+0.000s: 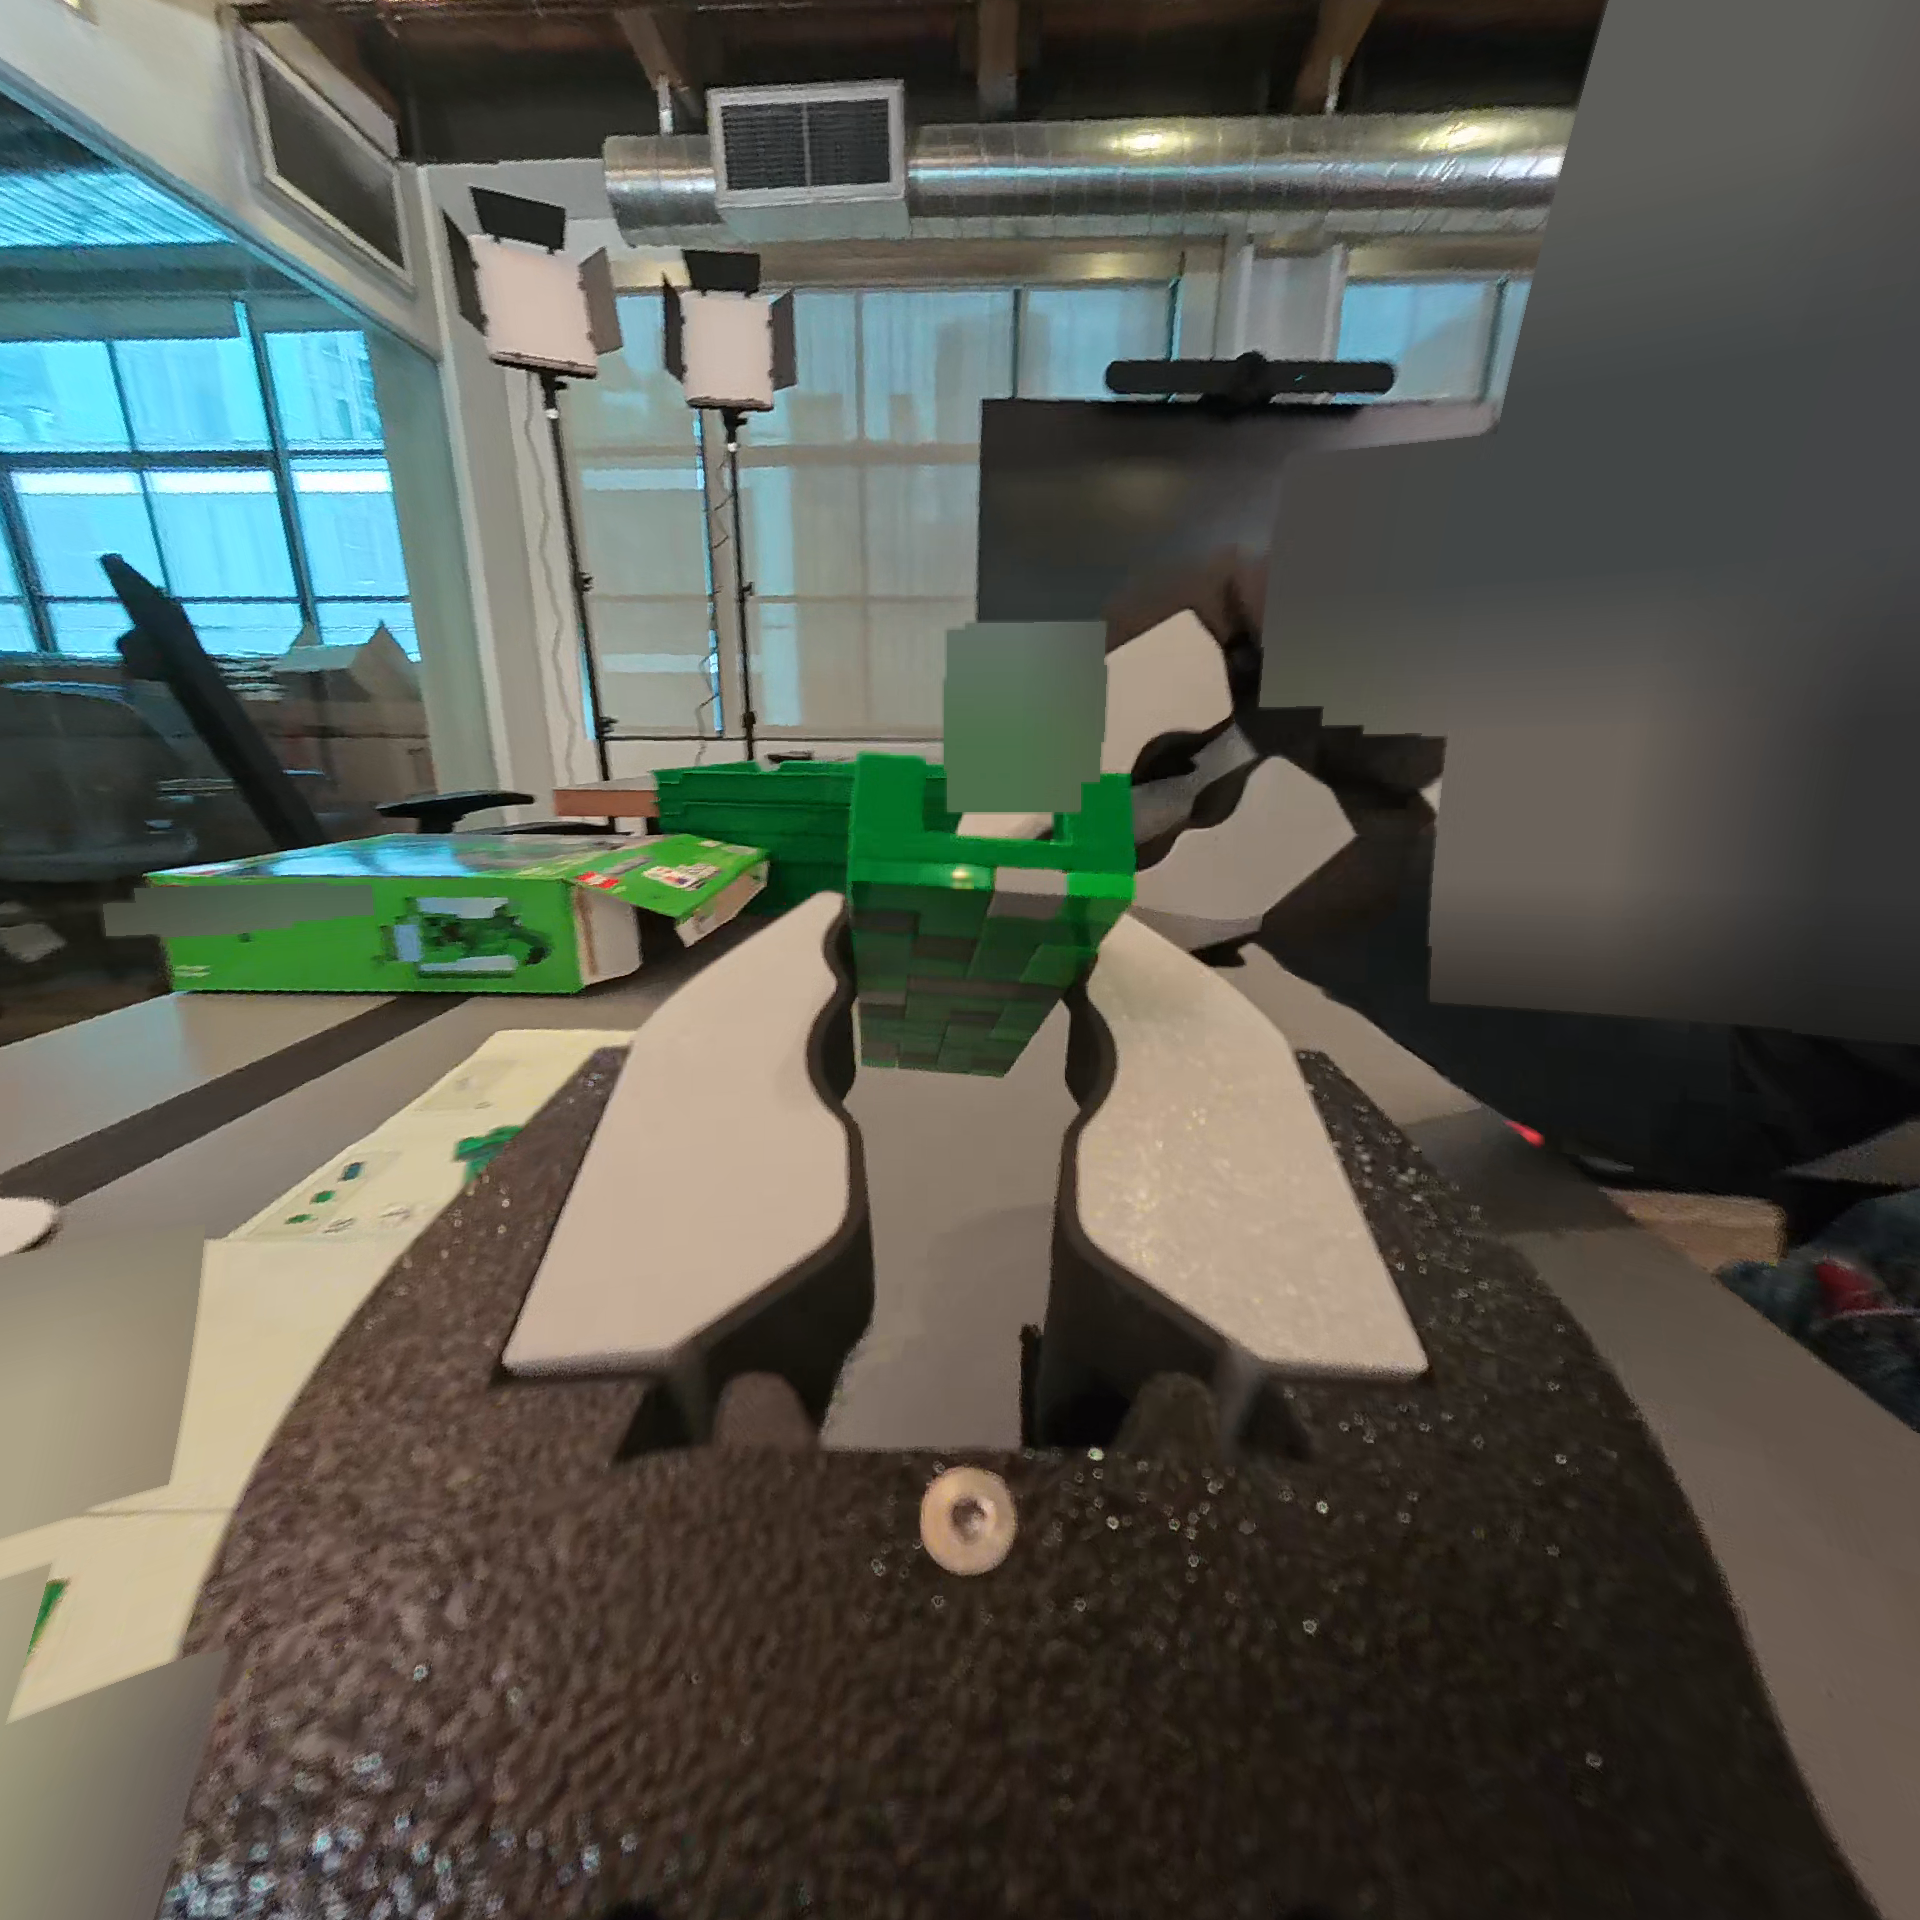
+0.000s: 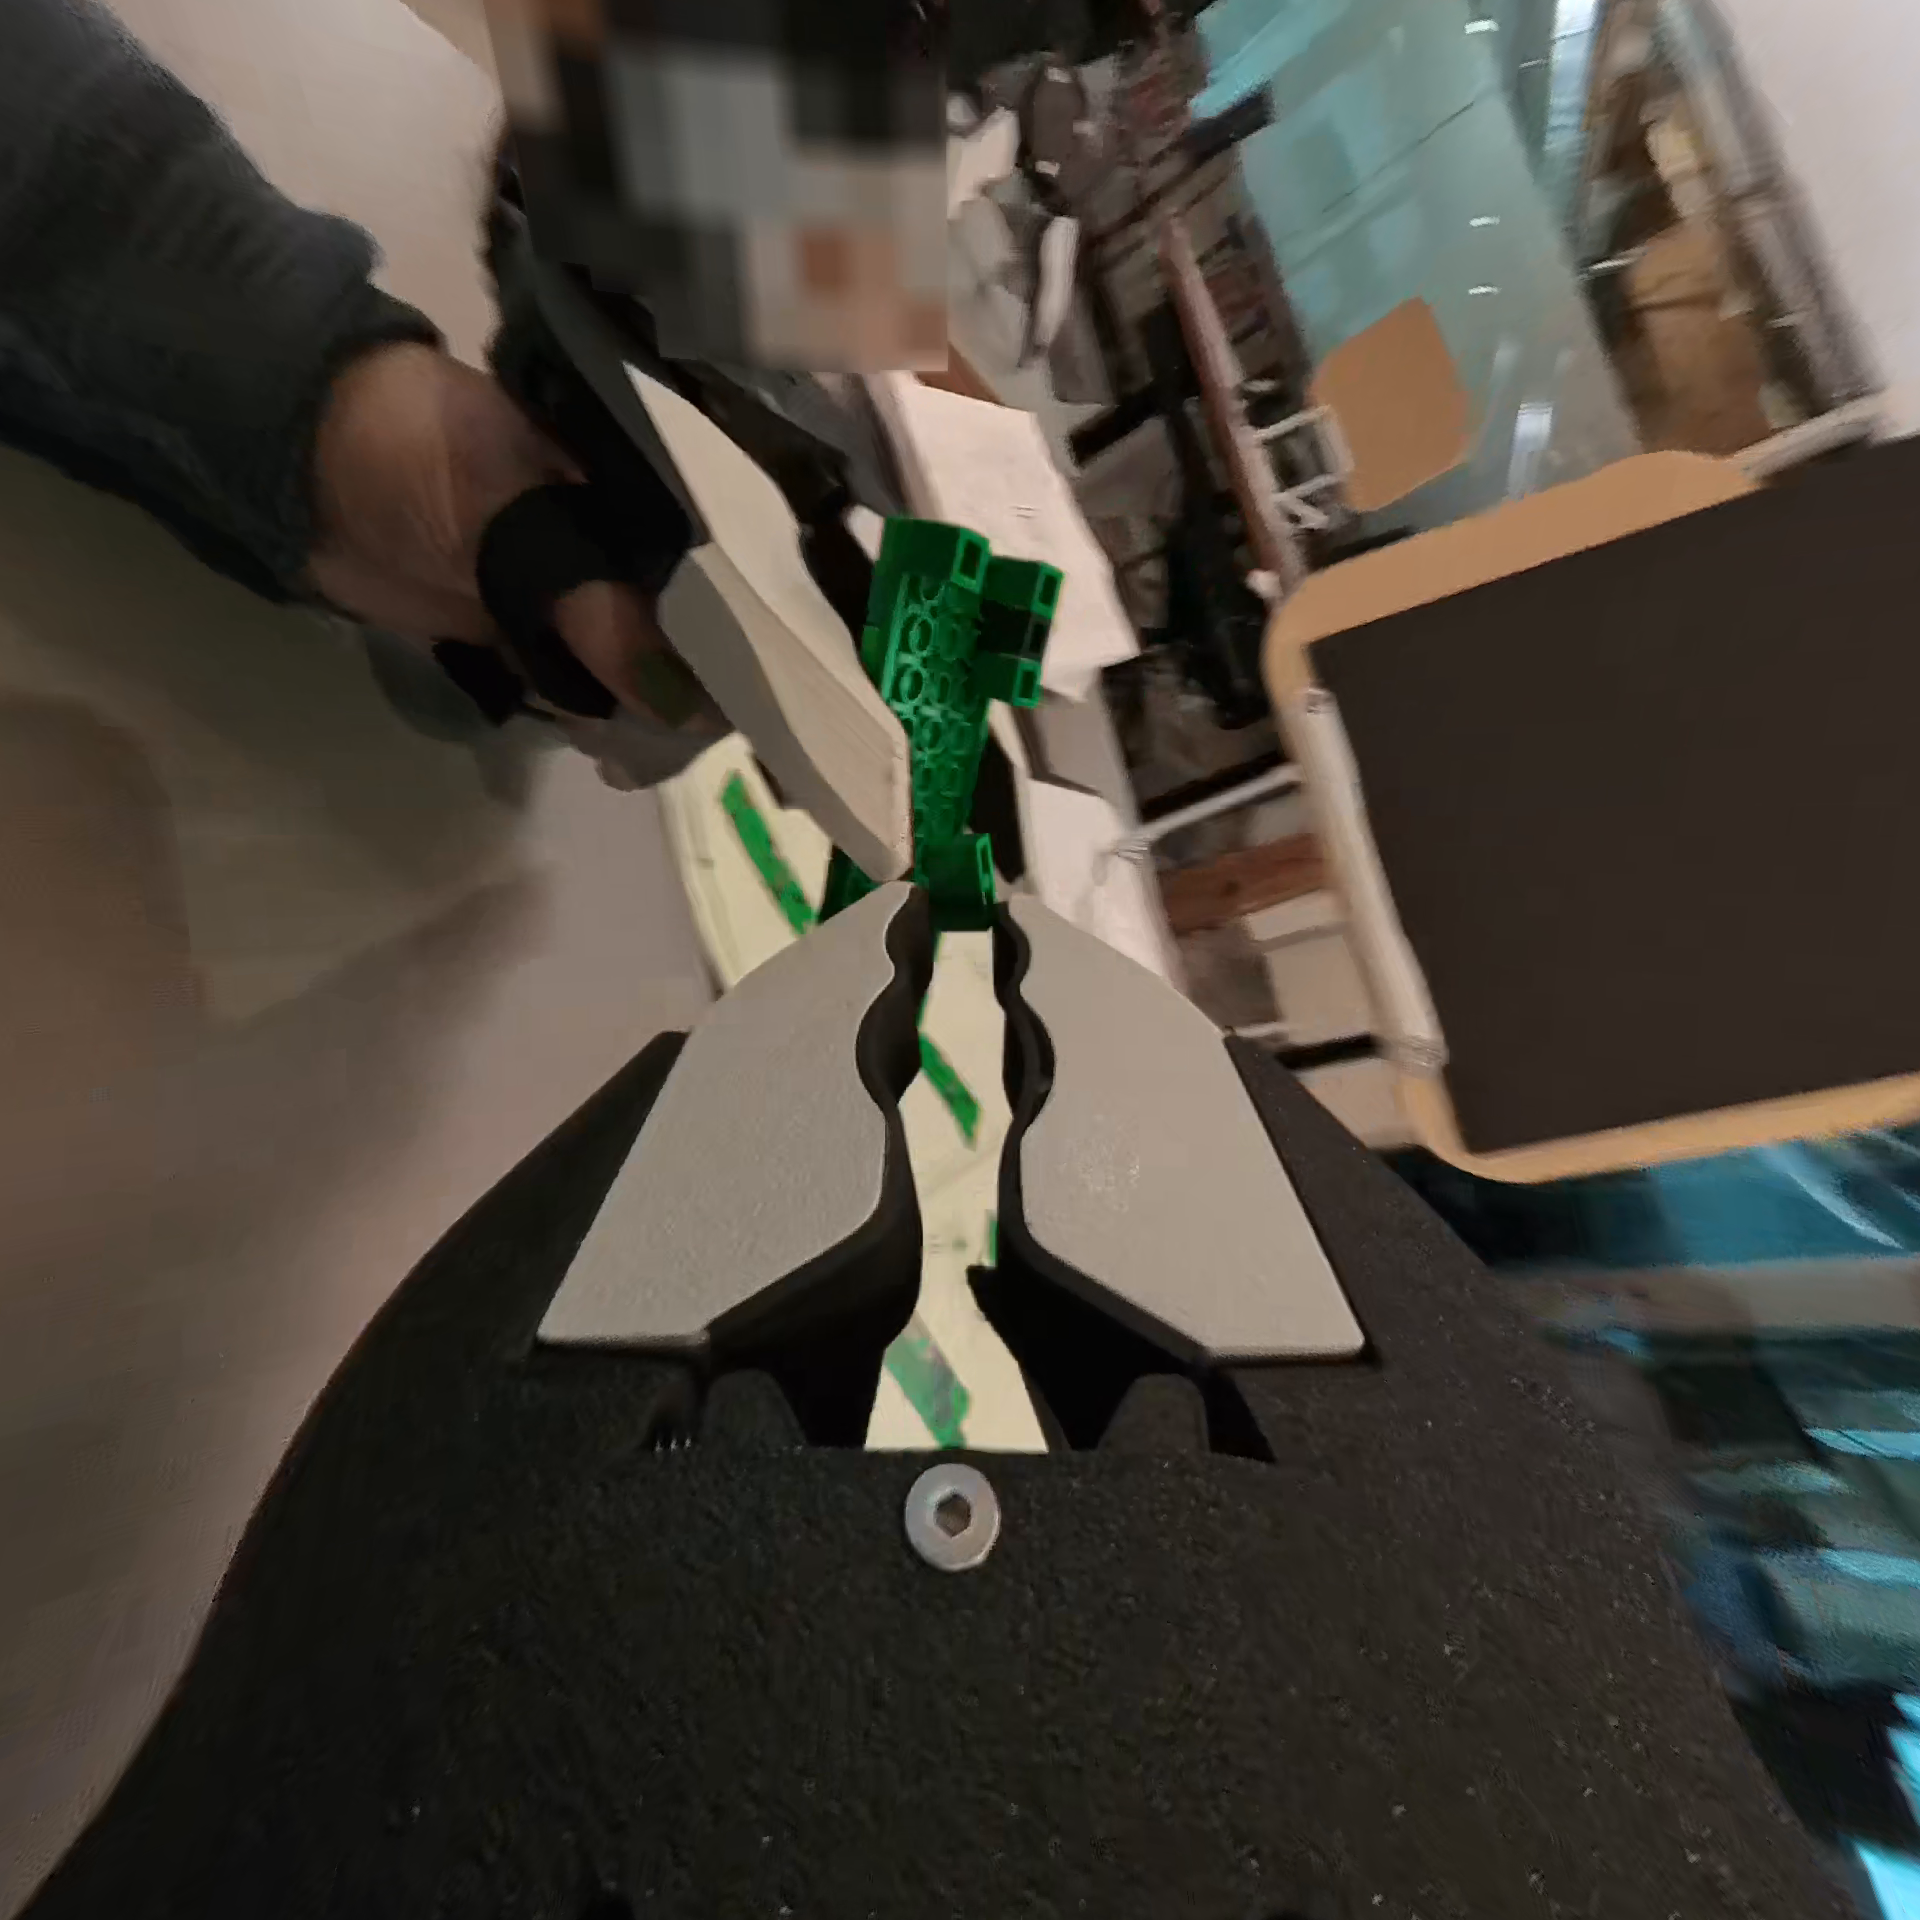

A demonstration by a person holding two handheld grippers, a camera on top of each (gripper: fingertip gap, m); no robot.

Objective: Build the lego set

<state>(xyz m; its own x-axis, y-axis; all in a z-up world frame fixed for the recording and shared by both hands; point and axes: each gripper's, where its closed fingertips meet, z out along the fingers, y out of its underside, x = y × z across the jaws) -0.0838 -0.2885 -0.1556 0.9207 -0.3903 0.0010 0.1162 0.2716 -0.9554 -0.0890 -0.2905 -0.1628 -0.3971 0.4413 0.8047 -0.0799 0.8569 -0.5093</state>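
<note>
Left gripper – fingers pinch the lego build, a tall block of green, dark green and grey bricks, held clear above the grey surface. The build's upper end is open like a small box; a pale piece sits inside the opening, part of it under a mosaic patch, so what it holds cannot be told further.

Right gripper – fingers narrowed onto the near end of the same build. From this side the build shows its hollow underside, rows of round tubes, with a dark brick among small green ones at the far end. The grip looks like contact on both sides, though the view is blurred.

In the right wrist view the left gripper comes in from upper left, one pale finger lying across the build, with a hand in a dark sleeve behind it. In the left wrist view the right gripper shows just behind the build.

Containers: green cardboard box lies on its side on the surface at left, end flap open – contents not visible. A stack of green plates or trays stands behind it. White instruction sheets lie on the surface below the left gripper, with loose green pieces on them.
</note>
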